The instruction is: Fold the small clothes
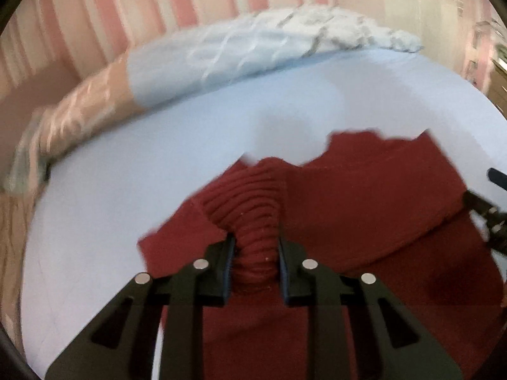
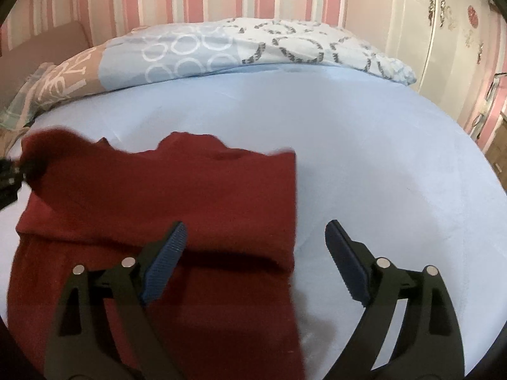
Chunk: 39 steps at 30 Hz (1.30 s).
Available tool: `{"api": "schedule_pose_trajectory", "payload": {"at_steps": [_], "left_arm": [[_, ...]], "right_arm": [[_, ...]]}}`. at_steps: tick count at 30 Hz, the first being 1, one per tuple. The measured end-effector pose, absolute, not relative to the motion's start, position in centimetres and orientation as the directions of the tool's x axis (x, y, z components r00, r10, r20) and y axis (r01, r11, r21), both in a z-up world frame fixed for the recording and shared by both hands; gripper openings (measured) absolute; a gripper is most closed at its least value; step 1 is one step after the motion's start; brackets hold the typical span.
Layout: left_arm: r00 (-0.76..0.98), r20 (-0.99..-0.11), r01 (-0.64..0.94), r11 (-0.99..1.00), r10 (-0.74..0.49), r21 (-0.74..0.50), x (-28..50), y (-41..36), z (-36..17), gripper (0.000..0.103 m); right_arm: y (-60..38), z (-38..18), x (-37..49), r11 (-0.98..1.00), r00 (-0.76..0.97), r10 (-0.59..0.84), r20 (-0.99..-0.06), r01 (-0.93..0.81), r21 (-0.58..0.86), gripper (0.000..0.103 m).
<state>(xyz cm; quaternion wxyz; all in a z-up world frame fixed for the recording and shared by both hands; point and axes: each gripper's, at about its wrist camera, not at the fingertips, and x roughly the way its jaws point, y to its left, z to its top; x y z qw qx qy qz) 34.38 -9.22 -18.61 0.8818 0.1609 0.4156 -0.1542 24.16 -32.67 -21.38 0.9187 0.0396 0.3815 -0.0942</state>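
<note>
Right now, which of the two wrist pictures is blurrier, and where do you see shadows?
Left wrist view: motion blur smears the duvet and striped wall, while the left gripper, shut on the red sweater, stays fairly sharp. Right wrist view: mostly crisp, the duvet's rings clear, with soft shadow on the sheet under the open right gripper. Both bend at the fisheye rim.

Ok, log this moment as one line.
left gripper: shut on red sweater cuff | right gripper: open, empty | sweater partly folded on blue sheet

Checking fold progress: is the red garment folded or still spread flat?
Partly folded. The garment has one layer doubled over its lower part; the left tongs pinch a ribbed bunch, the right tongs are open.
</note>
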Motion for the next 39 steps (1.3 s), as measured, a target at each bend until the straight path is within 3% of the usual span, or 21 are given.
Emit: {"api": "schedule_pose_trajectory", "payload": {"at_steps": [4, 7, 8, 9, 20, 22, 23, 24, 25, 27, 35, 39], "left_arm": [[0.521, -0.842, 0.372, 0.925, -0.142, 0.074, 35.7, -6.1, -22.7, 0.025], [0.538, -0.831, 0.334, 0.941, -0.140, 0.057, 35.3, -5.2, -23.8, 0.048], [0.547, -0.825, 0.317, 0.947, -0.141, 0.048, 35.1, -4.7, -23.6, 0.067], [0.554, -0.818, 0.307, 0.951, -0.155, 0.027, 34.8, -4.1, -23.5, 0.072], [0.509, -0.805, 0.246, 0.947, -0.306, -0.205, 34.1, 0.1, -22.7, 0.072], [0.495, -0.802, 0.236, 0.940, -0.334, -0.246, 34.9, -0.2, -23.0, 0.072], [0.488, -0.806, 0.225, 0.940, -0.335, -0.255, 35.4, -0.4, -23.3, 0.060], [0.489, -0.812, 0.215, 0.947, -0.317, -0.241, 35.7, -0.3, -23.5, 0.037], [0.491, -0.819, 0.206, 0.953, -0.296, -0.221, 35.9, -0.3, -23.6, 0.036], [0.500, -0.806, 0.215, 0.947, -0.317, -0.239, 35.9, -0.3, -23.1, 0.019], [0.672, -0.713, 0.261, 0.965, -0.199, -0.024, 32.1, -1.0, -19.1, 0.015], [0.608, -0.772, 0.227, 0.972, -0.188, -0.059, 33.7, 1.6, -20.9, 0.016]], "right_arm": [[-31.0, -22.8, 25.4, 0.982, 0.645, -0.136, -0.752, 0.187, -0.017, 0.090], [-30.1, -23.3, 25.7, 0.984, 0.633, -0.141, -0.761, 0.171, -0.041, 0.090], [-30.1, -23.4, 25.8, 0.986, 0.634, -0.139, -0.761, 0.163, -0.044, 0.090], [-30.1, -23.3, 25.8, 0.987, 0.640, -0.135, -0.757, 0.153, -0.046, 0.090], [-32.6, -23.2, 26.1, 0.980, 0.648, -0.143, -0.748, 0.197, -0.017, 0.090], [-32.5, -23.2, 26.0, 0.980, 0.648, -0.139, -0.748, 0.197, -0.012, 0.090], [-32.4, -23.2, 26.1, 0.981, 0.647, -0.140, -0.750, 0.193, -0.016, 0.090], [-32.2, -23.2, 26.1, 0.982, 0.647, -0.143, -0.749, 0.189, -0.023, 0.090], [-32.0, -23.2, 26.2, 0.982, 0.649, -0.144, -0.747, 0.186, -0.028, 0.090], [-31.6, -23.0, 26.1, 0.983, 0.657, -0.153, -0.739, 0.178, -0.044, 0.090], [-31.1, -22.9, 26.5, 0.984, 0.666, -0.149, -0.731, 0.171, -0.045, 0.090], [-30.5, -23.3, 27.0, 0.985, 0.654, -0.152, -0.741, 0.158, -0.062, 0.090]]}}
